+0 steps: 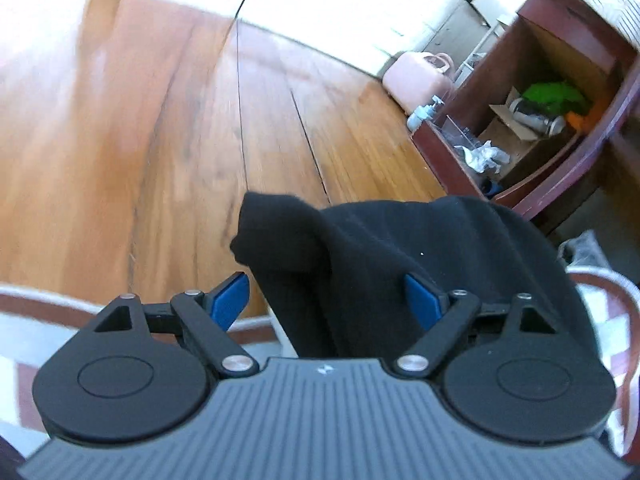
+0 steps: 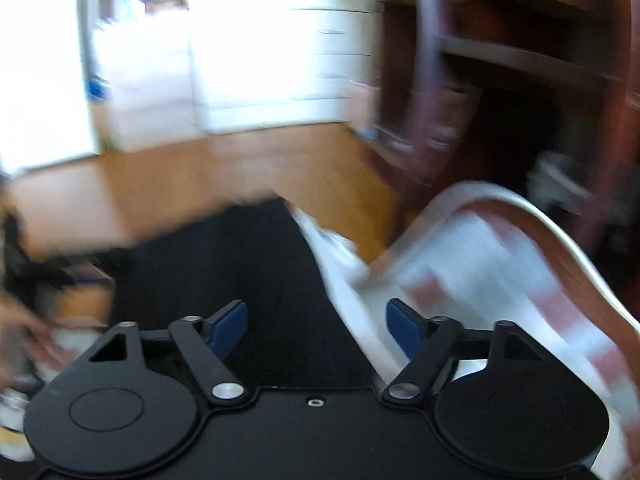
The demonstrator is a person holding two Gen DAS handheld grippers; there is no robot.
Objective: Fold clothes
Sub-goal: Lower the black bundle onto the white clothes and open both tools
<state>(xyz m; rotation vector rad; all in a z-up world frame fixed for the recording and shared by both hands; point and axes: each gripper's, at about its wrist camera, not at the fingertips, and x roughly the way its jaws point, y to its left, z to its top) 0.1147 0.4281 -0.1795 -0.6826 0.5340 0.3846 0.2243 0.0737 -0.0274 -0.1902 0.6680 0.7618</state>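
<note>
A black garment lies bunched on the surface, one folded corner sticking up at its left end. My left gripper stands open over its near edge. The cloth sits between the blue pads without being pinched, and some of it hangs behind the right pad. The right wrist view is blurred. There the same black garment spreads out below my right gripper, which is open with no cloth clamped between its fingers.
The surface has a red-and-white chequered top with a pale curved rim. Beyond it is wooden floor. A dark red shelf unit holds a cardboard box and a green item. A pink container stands nearby. A hand shows at the left edge.
</note>
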